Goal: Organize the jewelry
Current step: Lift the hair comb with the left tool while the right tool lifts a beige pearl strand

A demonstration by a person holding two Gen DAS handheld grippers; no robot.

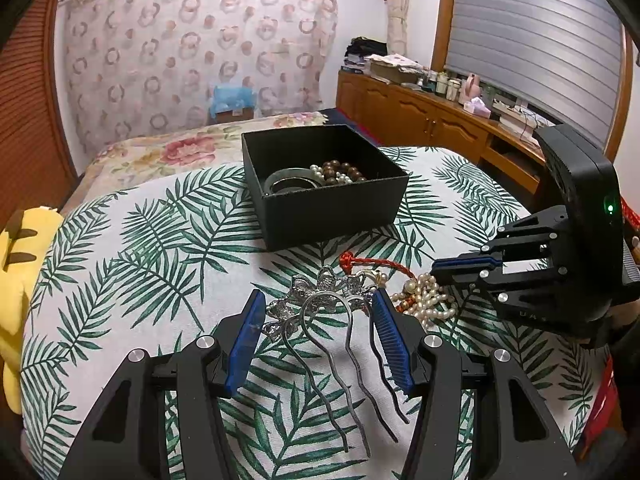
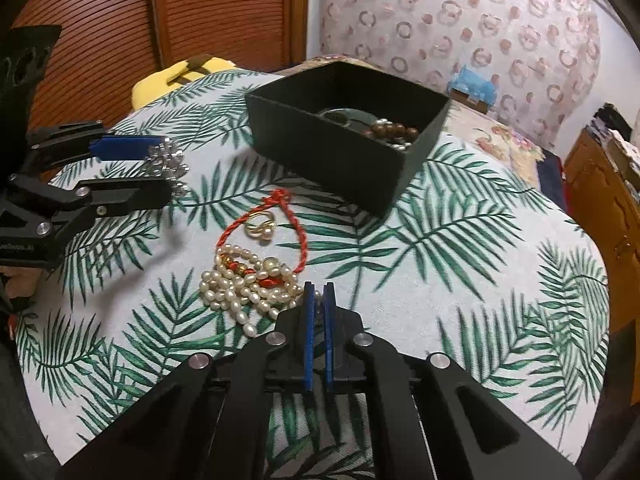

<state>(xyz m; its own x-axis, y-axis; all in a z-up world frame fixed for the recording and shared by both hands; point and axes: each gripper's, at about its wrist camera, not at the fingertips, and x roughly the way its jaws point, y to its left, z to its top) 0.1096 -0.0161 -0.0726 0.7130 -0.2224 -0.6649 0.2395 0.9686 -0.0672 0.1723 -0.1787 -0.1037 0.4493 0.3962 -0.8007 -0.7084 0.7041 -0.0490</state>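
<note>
Hairpin [image 1: 320, 308] between spread left gripper [image 1: 318, 312] | right gripper [image 2: 319, 292] pinching pearl necklace [image 2: 240, 292]

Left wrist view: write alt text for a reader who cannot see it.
The open left tongs straddle a silver floral hair comb lying on a palm-leaf cloth. Beyond it sits an open black box holding beads; at right, the right tongs reach a pearl strand.

left wrist: low, close over the table [image 1: 120, 240], facing the black box [image 1: 324, 204] and curtain | right wrist: low, close, facing the box from the right | shared: box, leaf-print tabletop, pearl pile [image 2: 244, 284]
</note>
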